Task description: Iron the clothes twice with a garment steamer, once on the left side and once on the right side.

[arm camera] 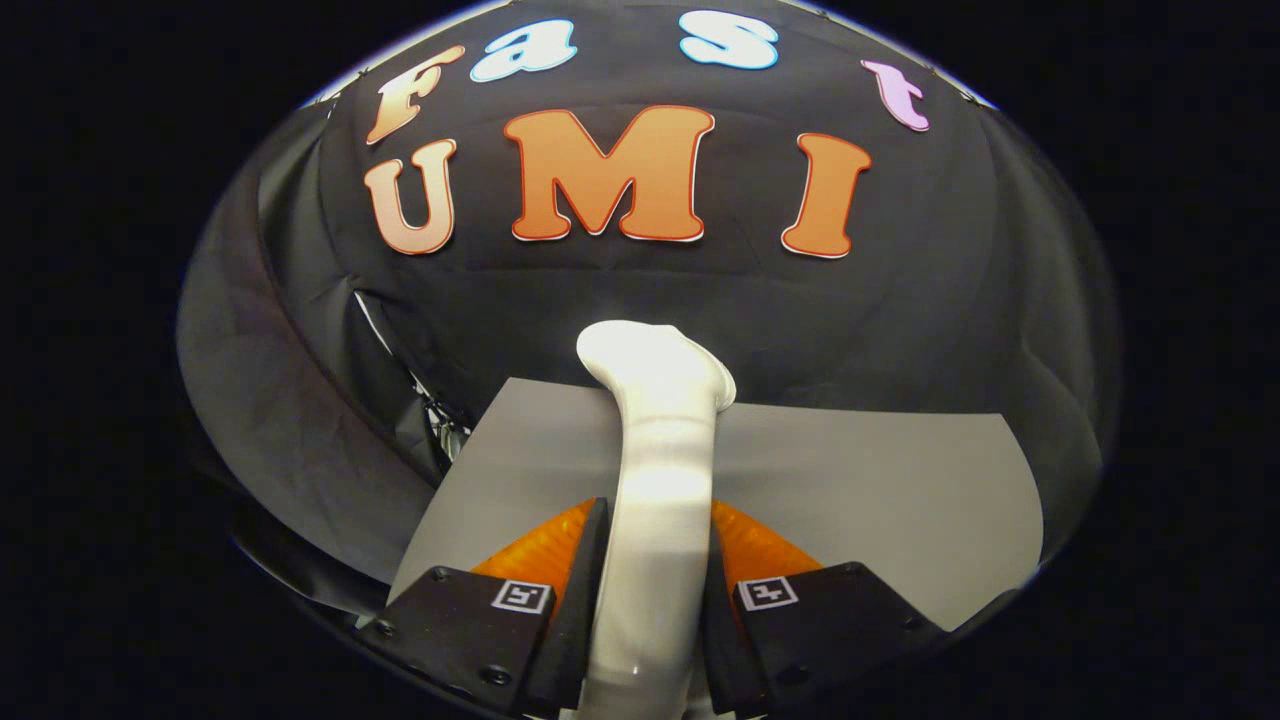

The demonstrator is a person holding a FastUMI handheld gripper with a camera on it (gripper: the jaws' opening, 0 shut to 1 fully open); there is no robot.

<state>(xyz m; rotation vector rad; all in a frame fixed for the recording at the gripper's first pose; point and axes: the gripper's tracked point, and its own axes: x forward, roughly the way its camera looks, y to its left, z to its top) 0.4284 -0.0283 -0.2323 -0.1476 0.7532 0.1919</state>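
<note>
White, glossy plastic runs up between my fingers: this is the garment steamer (pixel 660 470), and my claw (pixel 655 545) is closed on its handle, both fingers pressing its sides with only the handle's width between them. The steamer's head bends forward just ahead of my fingertips and rests over the far edge of a flat grey garment (pixel 880 490) (I judge it to be the clothes, though no seam or collar confirms this). The cloth spreads beneath and beyond my claw, wider to the right than to the left.

Hazards from this position:
- Slip. The handle is smooth and rounded; a loosened grip would let the steamer twist or slide down between my fingers.
- Lost contact. Raising the head during a pass would leave that strip unpressed.
- Dragging. Excess downward pressure could bunch the cloth ahead of the head.
- Overrun. The head sits at the cloth's far edge; pushing further would carry it off the garment.
</note>
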